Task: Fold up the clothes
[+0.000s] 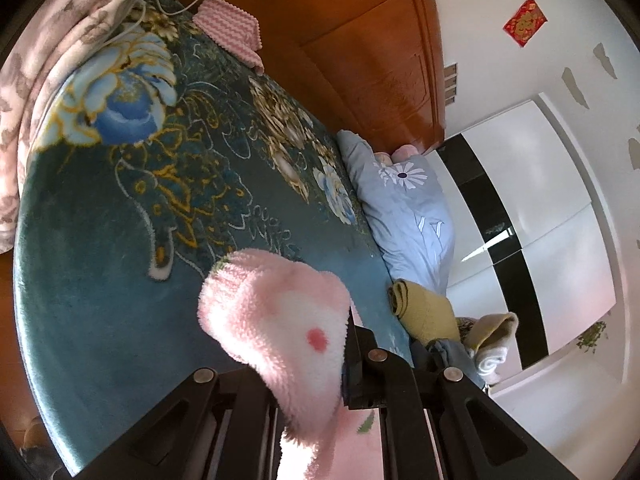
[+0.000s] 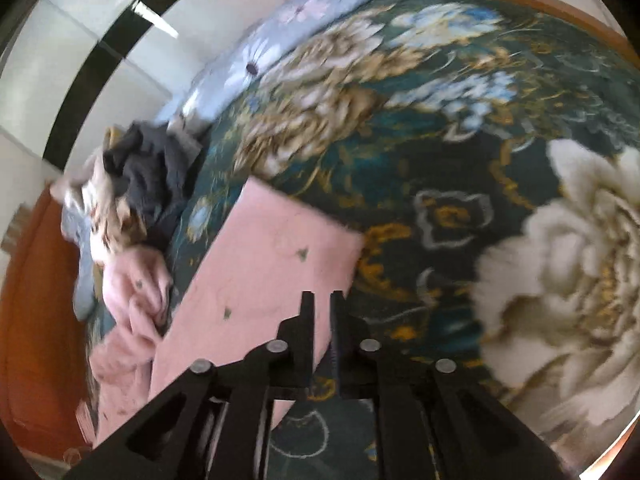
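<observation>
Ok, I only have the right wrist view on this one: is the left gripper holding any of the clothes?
Observer: Yes. The left gripper is shut on a fluffy pink-and-white fleece garment, lifted off the dark teal flowered blanket.
Operator: Anything already folded that I can't see?
Observer: A pink-and-white zigzag-striped cloth lies folded beside the orange-brown wooden headboard.
</observation>
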Motion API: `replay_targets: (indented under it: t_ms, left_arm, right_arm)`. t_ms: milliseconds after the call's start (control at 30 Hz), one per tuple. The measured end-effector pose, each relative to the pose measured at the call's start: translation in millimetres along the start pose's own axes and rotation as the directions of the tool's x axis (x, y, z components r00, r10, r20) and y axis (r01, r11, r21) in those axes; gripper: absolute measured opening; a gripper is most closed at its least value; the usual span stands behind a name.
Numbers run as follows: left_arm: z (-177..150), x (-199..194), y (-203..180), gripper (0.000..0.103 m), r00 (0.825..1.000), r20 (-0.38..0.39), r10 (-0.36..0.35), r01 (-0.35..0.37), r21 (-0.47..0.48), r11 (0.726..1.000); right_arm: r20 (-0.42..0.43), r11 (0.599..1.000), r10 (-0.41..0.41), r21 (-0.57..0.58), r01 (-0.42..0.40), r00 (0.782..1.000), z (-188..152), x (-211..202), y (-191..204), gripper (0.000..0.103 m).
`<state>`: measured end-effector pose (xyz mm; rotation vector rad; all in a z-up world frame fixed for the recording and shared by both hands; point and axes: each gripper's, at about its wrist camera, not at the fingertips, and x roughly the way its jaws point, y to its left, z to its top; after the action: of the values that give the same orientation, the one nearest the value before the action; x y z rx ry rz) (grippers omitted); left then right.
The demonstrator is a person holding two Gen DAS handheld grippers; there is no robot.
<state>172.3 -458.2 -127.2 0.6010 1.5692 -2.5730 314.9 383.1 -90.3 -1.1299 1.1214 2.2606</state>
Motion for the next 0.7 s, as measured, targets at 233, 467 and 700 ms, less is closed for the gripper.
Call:
replay_targets:
  t_ms: [233,467,700]
  left_arm:
    - [-1,3,-2,0.009,1.0,-0.001,-0.017,0.017,0.003,1.0]
    - [0,-1,-4,0.009,0.999,0.005,-0.039,0.039,0.009,0.999]
    - [5,-16,-9,0.009,0.994,0.038,-0.107,0.107,0.004,0.994]
  right_arm:
    - [-0.025,0.996,0.018,0.089,-0.016,1.0,-9,13,-17,0.036]
    - [-0.041,0.993,0.072,0.096,-0.068,0.997,-13,35,9,0.005]
    - [0.126,0.977,0.208,0.013,-0.212,0.97,-3,-78,40,0.005]
